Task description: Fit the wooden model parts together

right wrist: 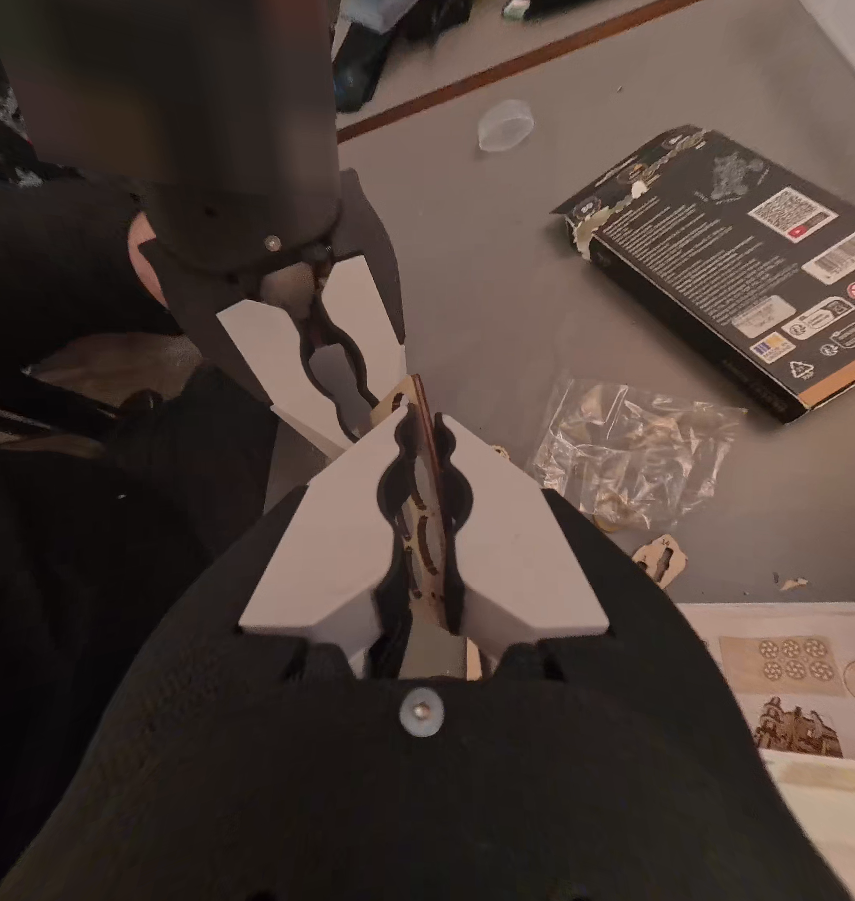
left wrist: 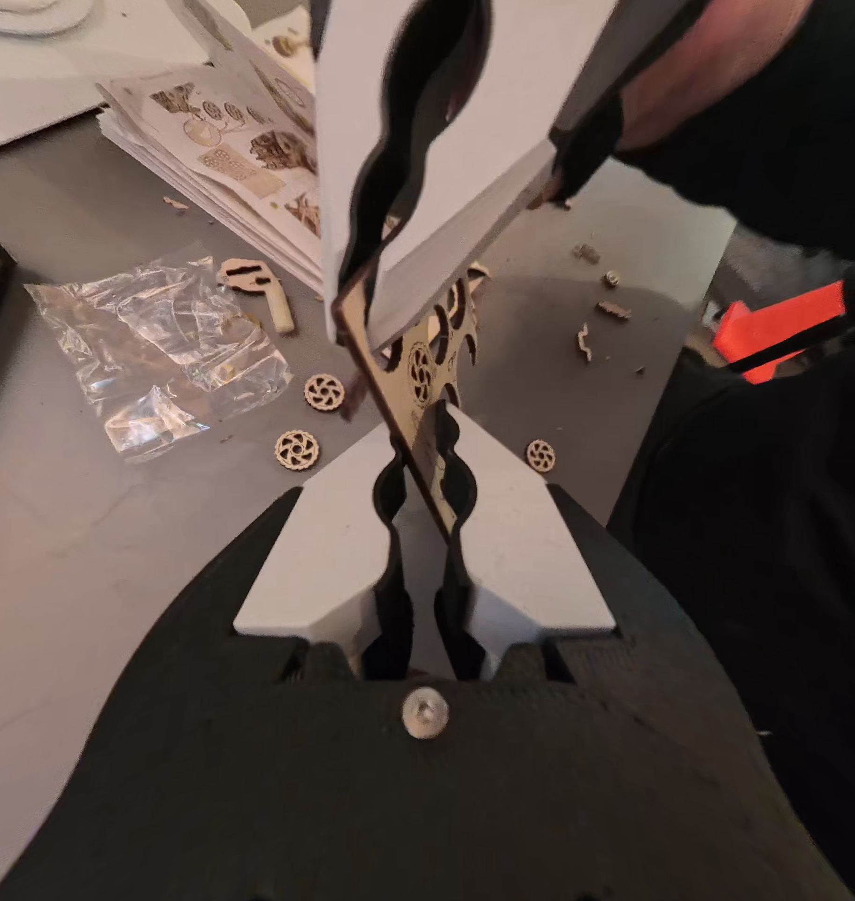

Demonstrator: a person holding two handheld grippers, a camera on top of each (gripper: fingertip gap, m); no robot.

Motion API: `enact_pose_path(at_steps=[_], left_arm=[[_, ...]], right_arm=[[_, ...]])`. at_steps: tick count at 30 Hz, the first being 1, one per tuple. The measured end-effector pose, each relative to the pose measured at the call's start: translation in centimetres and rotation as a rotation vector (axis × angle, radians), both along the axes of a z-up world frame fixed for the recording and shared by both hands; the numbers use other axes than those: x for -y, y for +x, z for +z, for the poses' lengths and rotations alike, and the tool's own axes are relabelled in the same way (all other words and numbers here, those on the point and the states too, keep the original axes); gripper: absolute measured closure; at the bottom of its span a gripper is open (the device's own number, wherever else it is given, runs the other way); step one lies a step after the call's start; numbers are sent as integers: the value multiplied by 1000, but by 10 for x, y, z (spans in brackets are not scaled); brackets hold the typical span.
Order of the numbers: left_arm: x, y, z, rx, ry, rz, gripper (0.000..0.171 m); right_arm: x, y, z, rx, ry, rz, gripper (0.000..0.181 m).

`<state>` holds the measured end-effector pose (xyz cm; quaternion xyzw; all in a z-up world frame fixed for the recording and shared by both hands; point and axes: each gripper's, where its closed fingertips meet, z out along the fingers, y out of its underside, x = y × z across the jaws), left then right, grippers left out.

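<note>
A thin wooden sheet with gear-shaped cutouts is held in the air between both grippers. My left gripper is shut on its near end. My right gripper comes down from above and is shut on its far end. In the right wrist view the sheet stands edge-on between the right gripper's white fingers, and the left gripper clamps its far end. Three loose wooden gear wheels lie on the grey table below.
An open instruction booklet, a crumpled clear plastic bag, a cut-out wooden piece, another wooden piece and small wood scraps lie on the table. A black box and a clear plastic ring lie farther off. The gap from one gripper's tips to the other's is roughly 5 centimetres.
</note>
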<state>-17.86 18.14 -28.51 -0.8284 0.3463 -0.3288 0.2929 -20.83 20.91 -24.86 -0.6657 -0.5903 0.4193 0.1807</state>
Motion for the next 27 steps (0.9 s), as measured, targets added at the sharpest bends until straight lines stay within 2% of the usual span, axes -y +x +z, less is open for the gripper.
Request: enact_pose_path(at_steps=[3,5,7,9,11,13,20,27], left_arm=[[3,1,3,29,-22,-25,166],[-1,0,5,58,-22,1,167],[1,0,4,58,-56,-16,168],[-1,-4,4,80,-52,-1,171],[1,-6,1,76,-59,-19,171],[0,-6,3,71,-47,-21,171],[0,-7,-2,70,-48,-15,171],[-9,-11,-8,16,-13,57,170]], right_arm=[[5,1,4,-20,-91,22,178],[-3,2,6,-12,-24,-10,169],[1,5,6,7,17,17,175],[2,8,9,9,21,28,163],[7,10,6,21,30,54,140],[8,13,-9,88,70,76,163],[12,14,-23,92,54,91,167],[4,13,-30,93,61,-19,167]])
